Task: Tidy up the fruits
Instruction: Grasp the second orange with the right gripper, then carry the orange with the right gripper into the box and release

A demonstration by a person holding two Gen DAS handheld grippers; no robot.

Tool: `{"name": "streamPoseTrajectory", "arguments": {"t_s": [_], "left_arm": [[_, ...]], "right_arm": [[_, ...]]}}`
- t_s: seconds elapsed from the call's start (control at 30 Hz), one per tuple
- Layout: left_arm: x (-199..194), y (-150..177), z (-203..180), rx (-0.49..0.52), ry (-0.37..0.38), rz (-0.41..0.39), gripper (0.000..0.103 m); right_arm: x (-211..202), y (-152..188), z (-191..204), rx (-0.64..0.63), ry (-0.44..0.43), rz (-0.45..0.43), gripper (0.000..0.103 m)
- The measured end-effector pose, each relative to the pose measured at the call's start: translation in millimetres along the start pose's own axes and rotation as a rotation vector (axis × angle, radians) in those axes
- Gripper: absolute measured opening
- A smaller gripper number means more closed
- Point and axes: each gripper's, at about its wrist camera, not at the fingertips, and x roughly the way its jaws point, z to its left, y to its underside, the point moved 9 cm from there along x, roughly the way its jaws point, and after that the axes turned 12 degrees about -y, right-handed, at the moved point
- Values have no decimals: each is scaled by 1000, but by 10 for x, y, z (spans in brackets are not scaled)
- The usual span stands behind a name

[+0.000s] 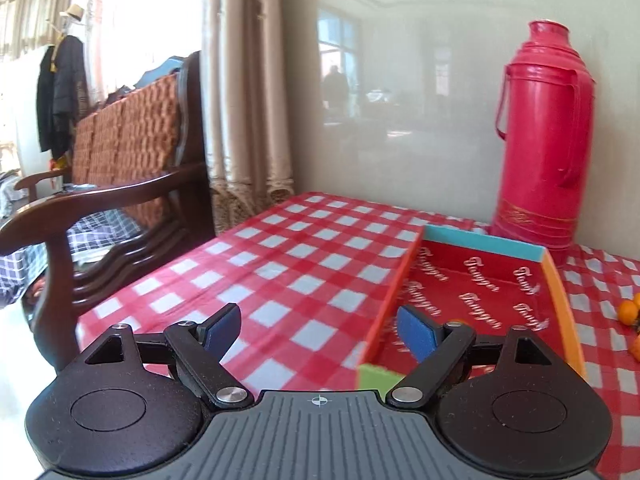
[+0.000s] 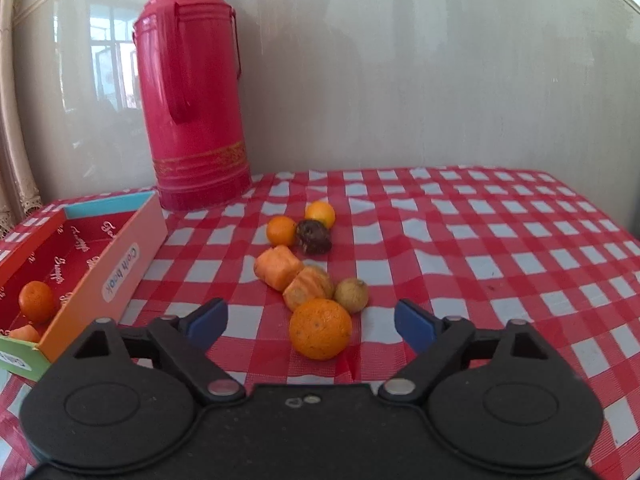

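A shallow cardboard box with a red printed floor lies on the checked cloth; in the right wrist view the box holds a small orange and an orange piece. My left gripper is open and holds nothing, its right pad over the box's near corner. My right gripper is open around a large orange, pads apart from it. Behind it lie two carrot-coloured chunks, a small brownish fruit, a dark wrinkled fruit and two small oranges.
A tall red thermos stands against the wall behind the box, also the thermos in the left wrist view. A wooden armchair stands off the table's left edge. Small oranges show at the right border.
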Motion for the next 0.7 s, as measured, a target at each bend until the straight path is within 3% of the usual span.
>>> {"name": "streamPoseTrajectory", "arguments": {"t_s": [0.2, 0.3, 0.37, 0.5, 0.7], "left_arm": [[13, 111, 313, -32, -39, 14, 90], [54, 138, 420, -35, -58, 14, 90], [86, 148, 483, -42, -70, 18, 91], [143, 172, 611, -62, -94, 32, 91], [169, 215, 721, -77, -109, 41, 92]], "right_arm": [[205, 85, -59, 42, 27, 78, 72], [267, 111, -48, 46, 25, 99, 60], [298, 131, -35, 53, 16, 114, 47], [335, 137, 0, 33, 21, 118, 44], [367, 129, 15, -20, 51, 128, 32]]}}
